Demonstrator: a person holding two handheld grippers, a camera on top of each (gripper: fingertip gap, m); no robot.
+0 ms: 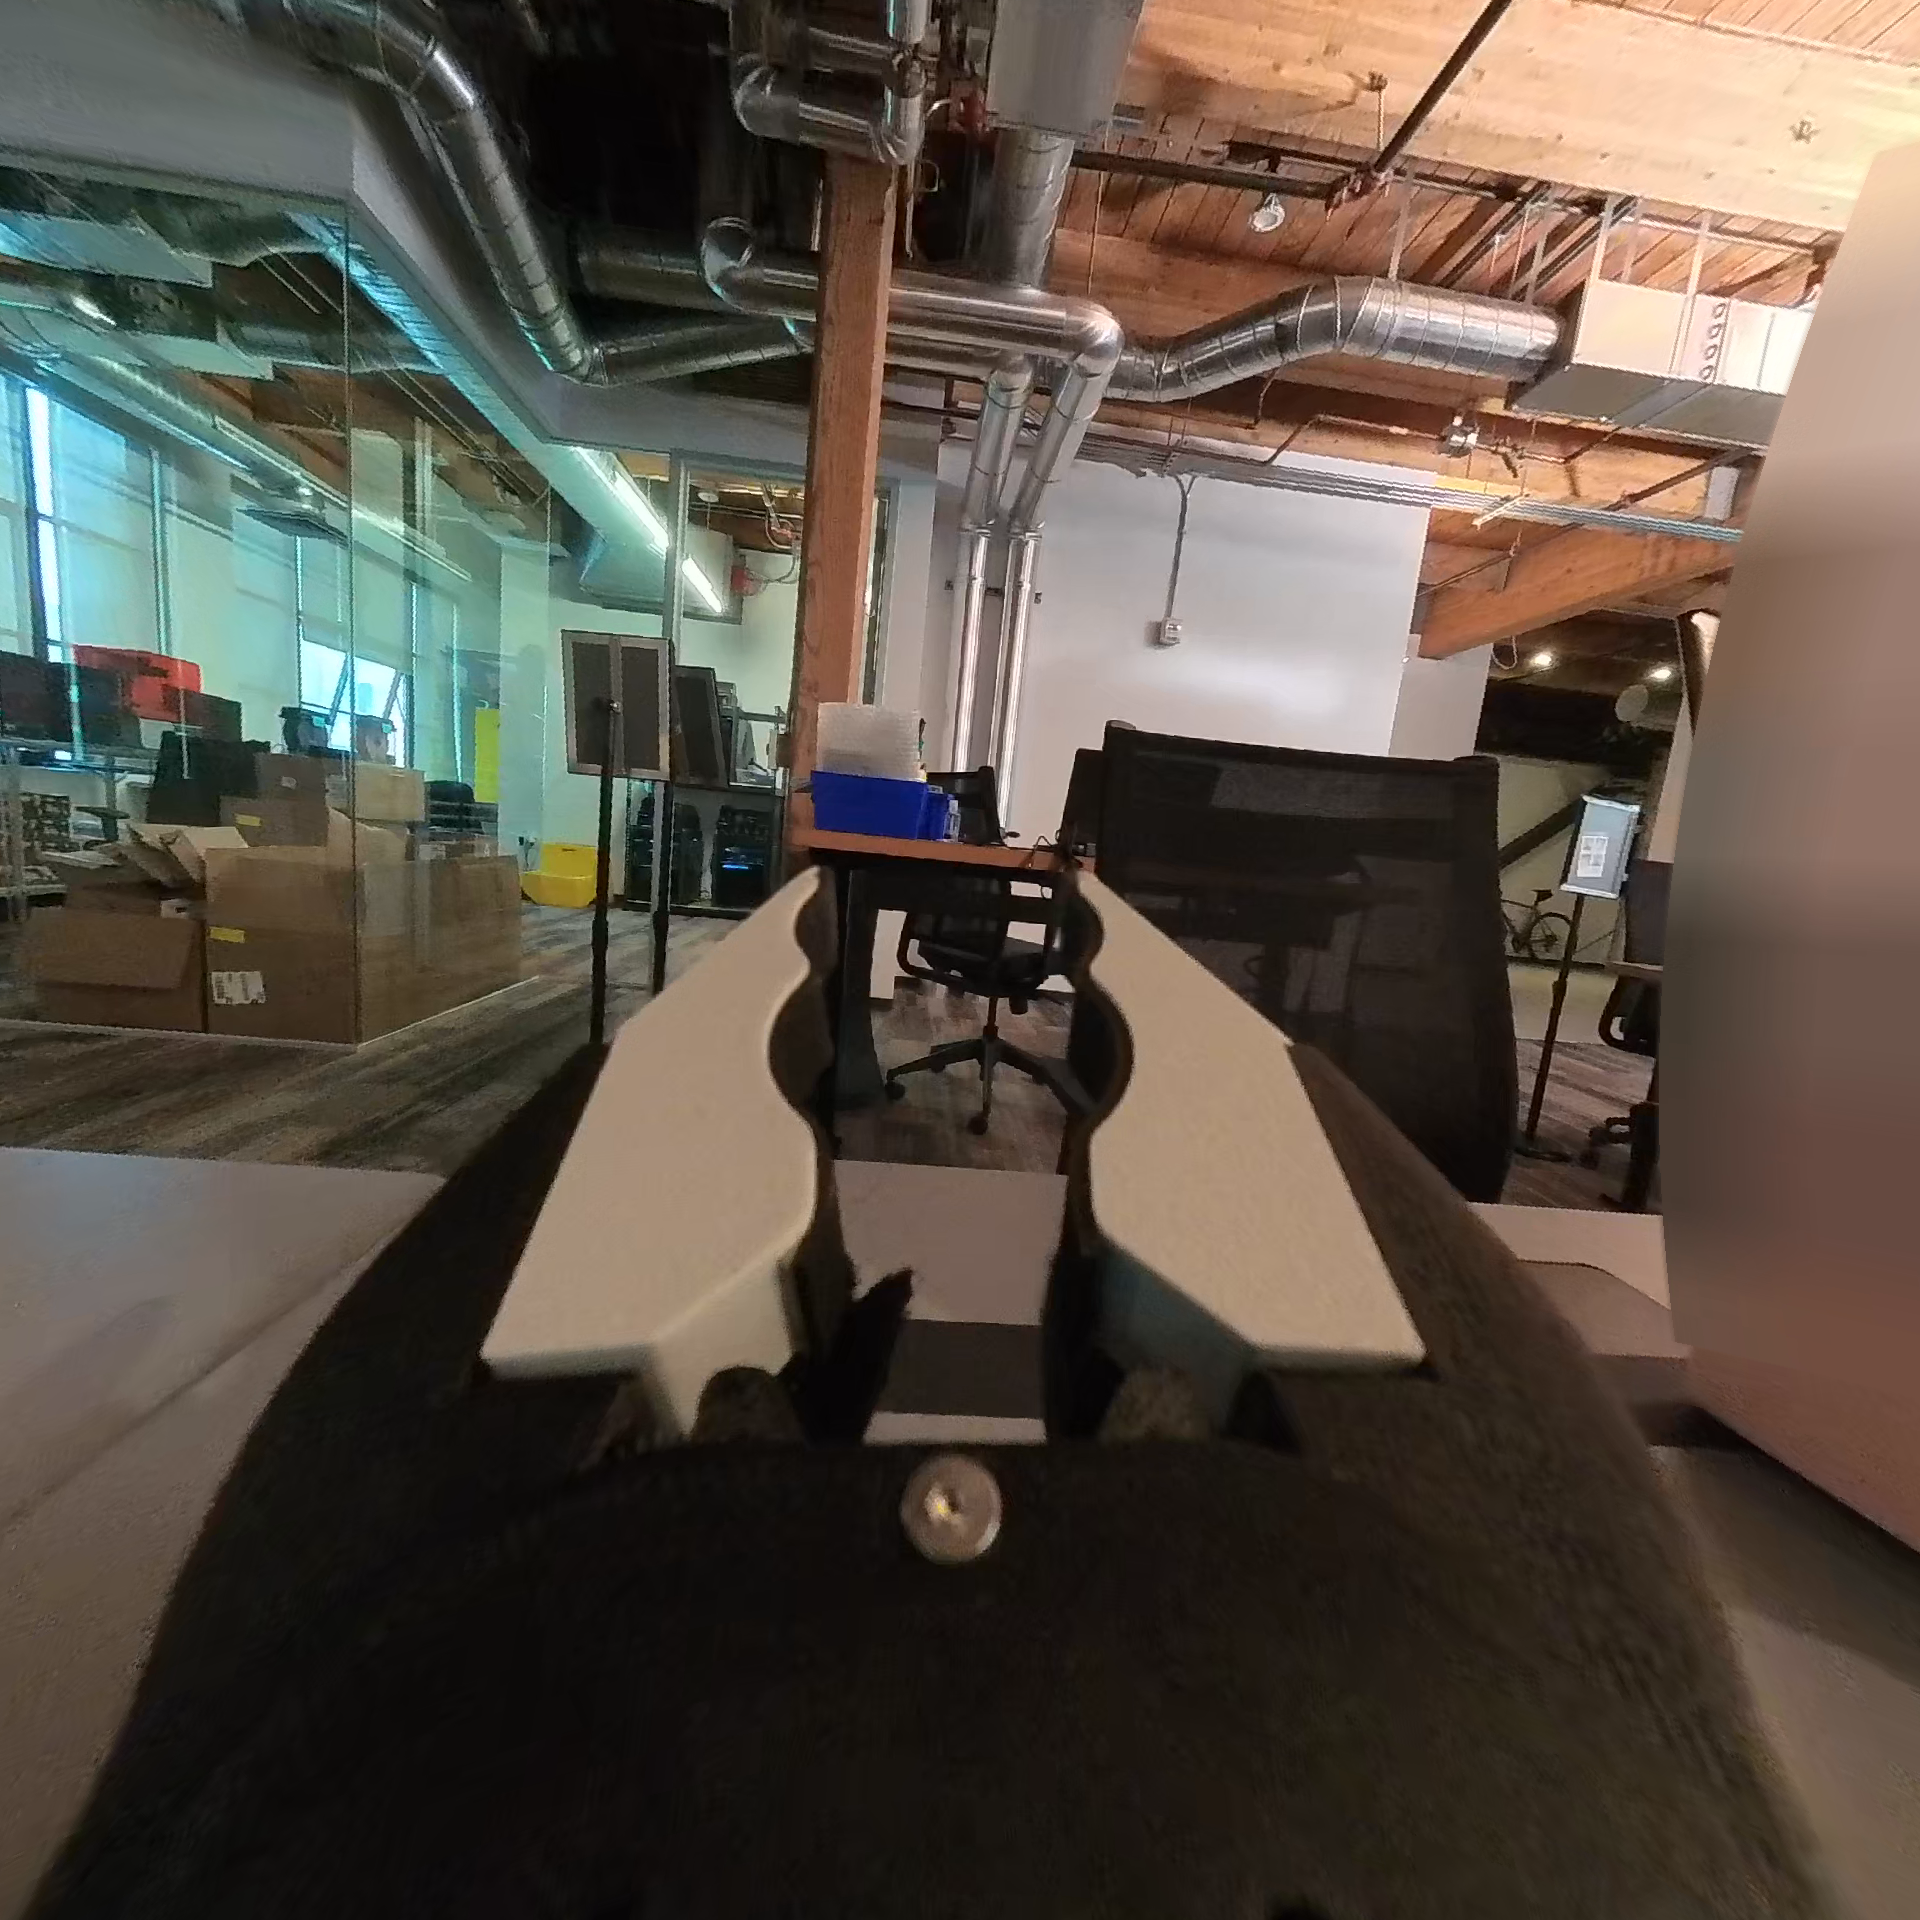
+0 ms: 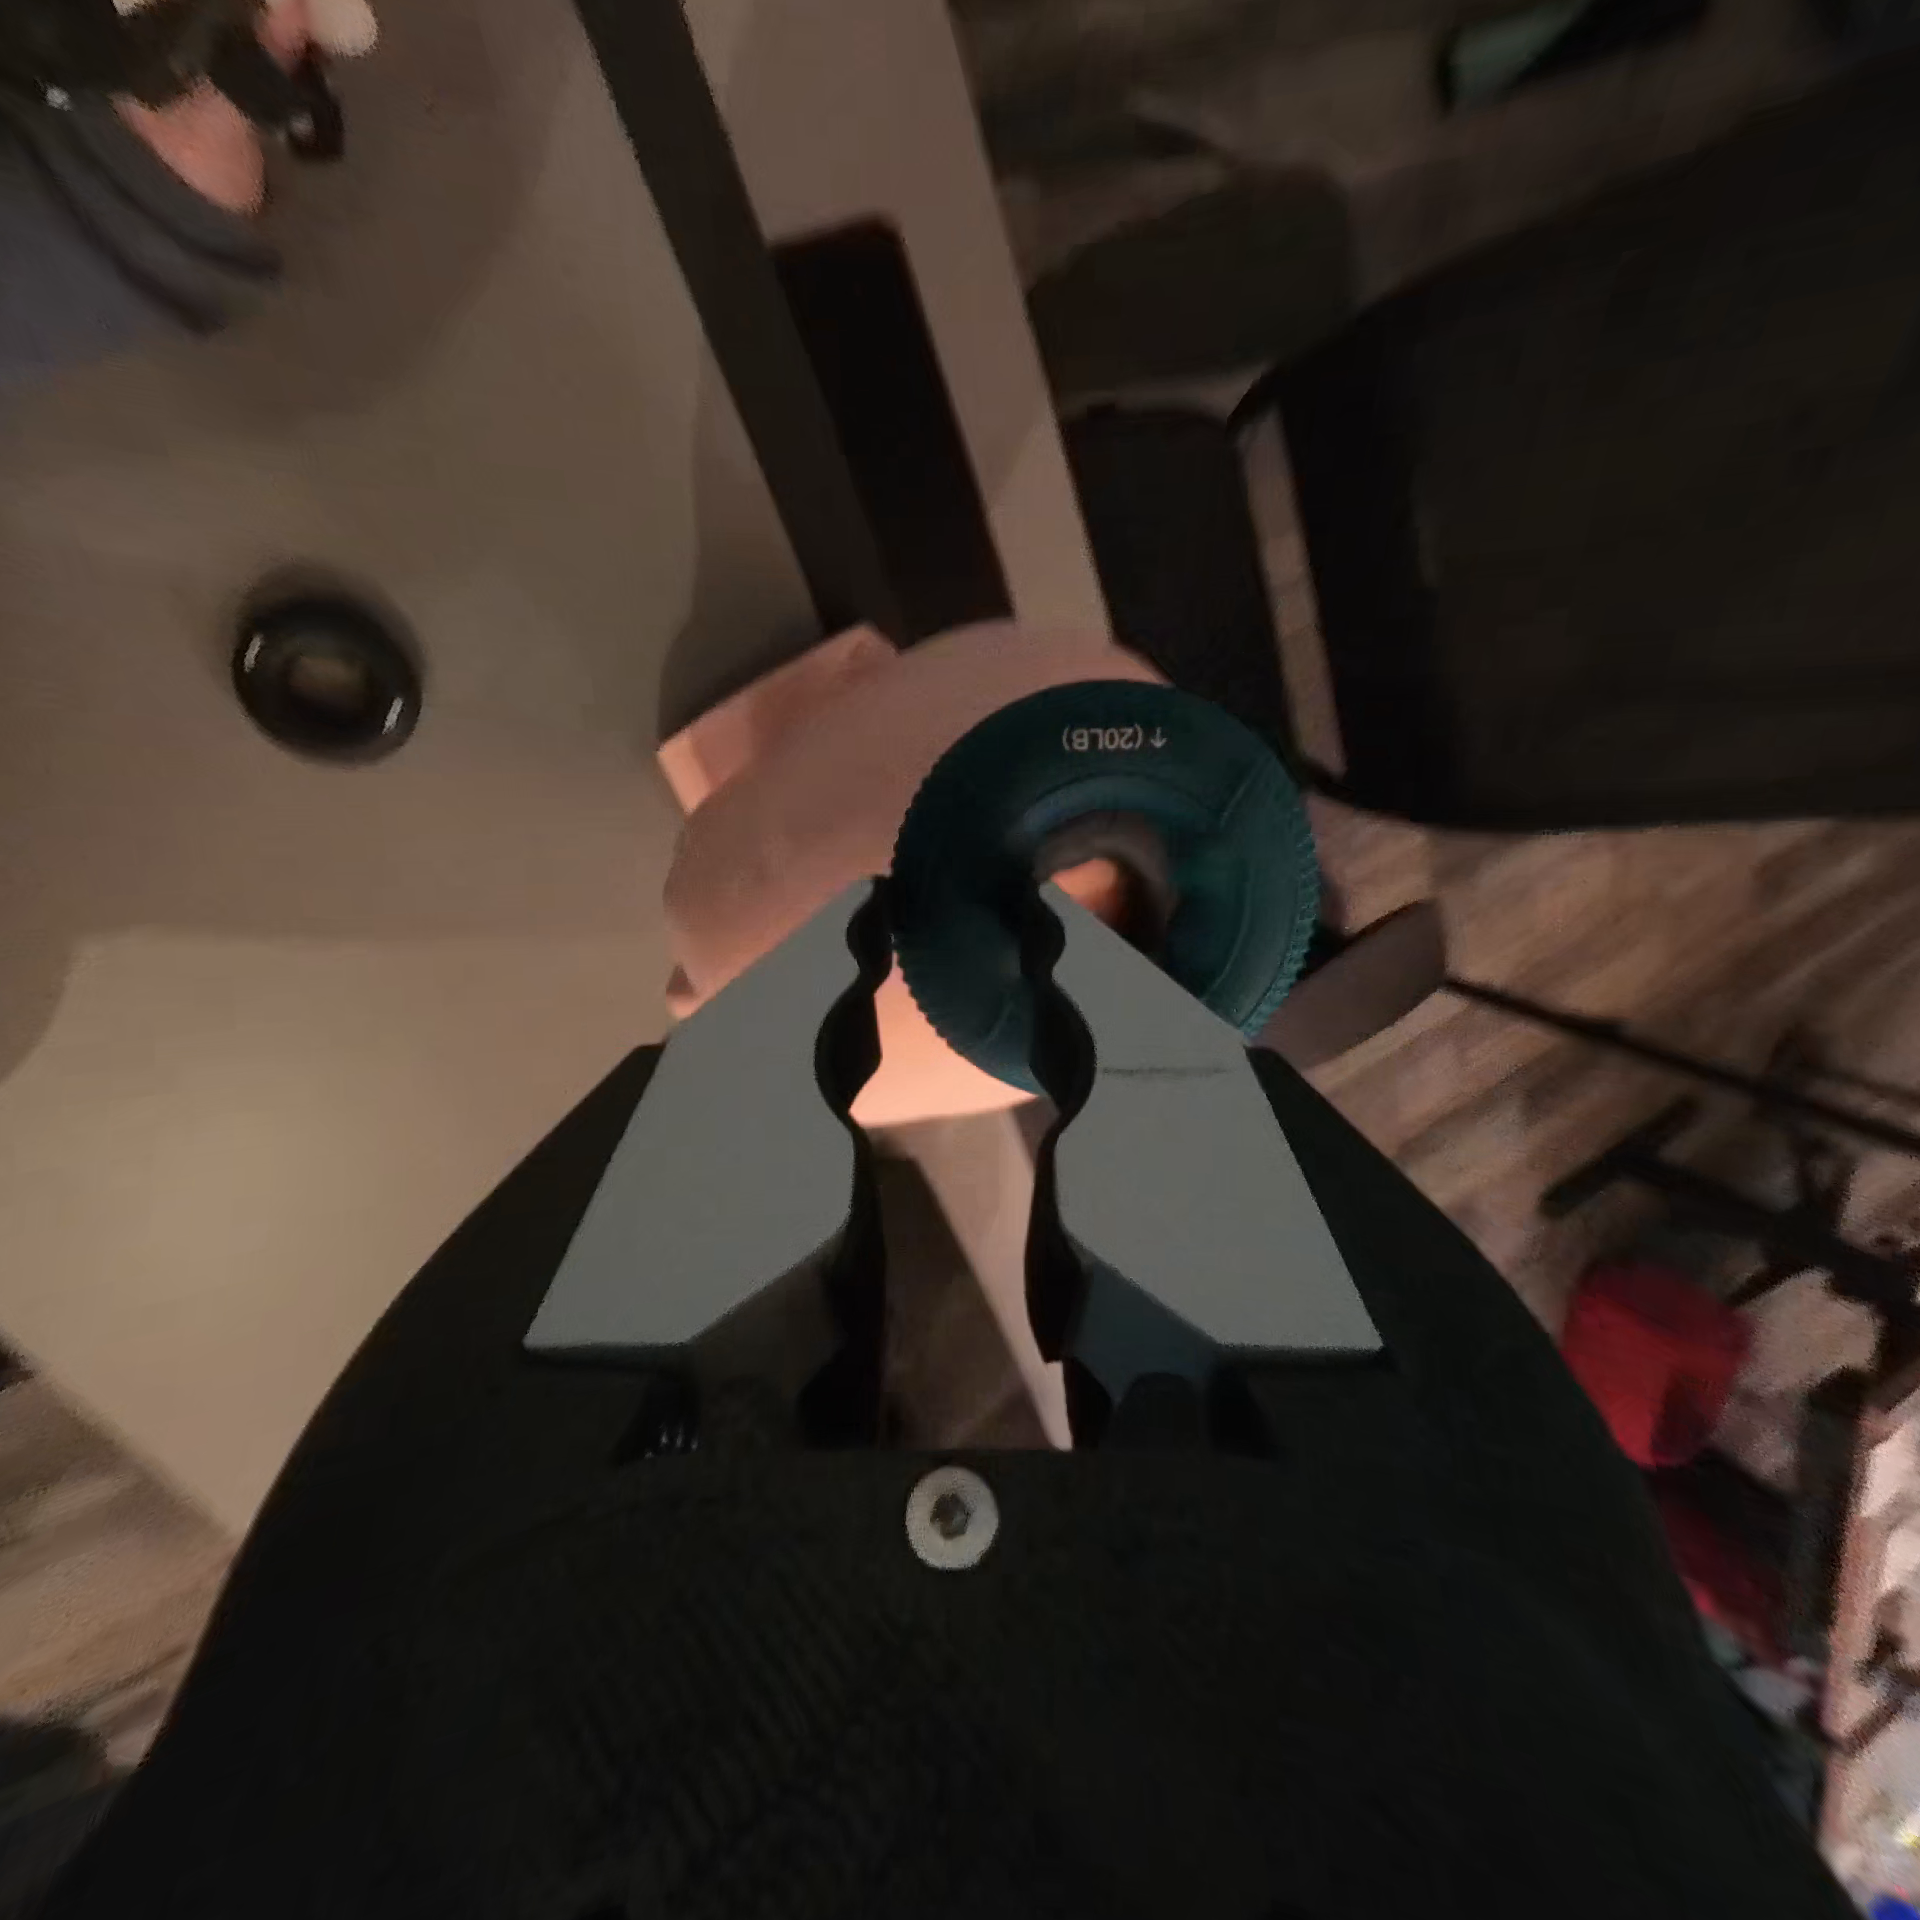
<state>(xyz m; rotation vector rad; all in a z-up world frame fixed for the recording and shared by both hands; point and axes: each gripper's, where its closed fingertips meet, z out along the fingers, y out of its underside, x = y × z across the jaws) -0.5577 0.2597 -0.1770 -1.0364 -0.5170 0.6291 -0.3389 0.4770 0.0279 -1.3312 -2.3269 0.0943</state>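
In the right wrist view my right gripper (image 2: 961,894) is shut on the left part of a dark teal rubber ring (image 2: 1226,862) with a ribbed rim and small white writing. One fingertip sits inside the ring's hole and the other outside it. The ring is held in the air, in front of a blurred pinkish rounded shape (image 2: 769,831). The view is dim and tilted. In the left wrist view my left gripper (image 1: 945,883) is open and empty. Its white fingers (image 1: 686,1143) point level over a white table (image 1: 208,1299) toward the room.
A black round grommet (image 2: 327,675) sits in a white surface. A hand with a grey sleeve (image 2: 197,156) is at upper left, and dark chair parts (image 2: 1610,520) at right. A black mesh chair (image 1: 1299,935), a wooden desk with a blue bin (image 1: 868,805) and cardboard boxes (image 1: 281,935) stand beyond. A large blurred beige shape (image 1: 1818,831) fills the right edge. Some 40 centimetres of space lies between my two pairs of fingers. The black round grommet (image 2: 327,675) lies some 30 centimetres from my left tips, 40 centimetres from my right tips.
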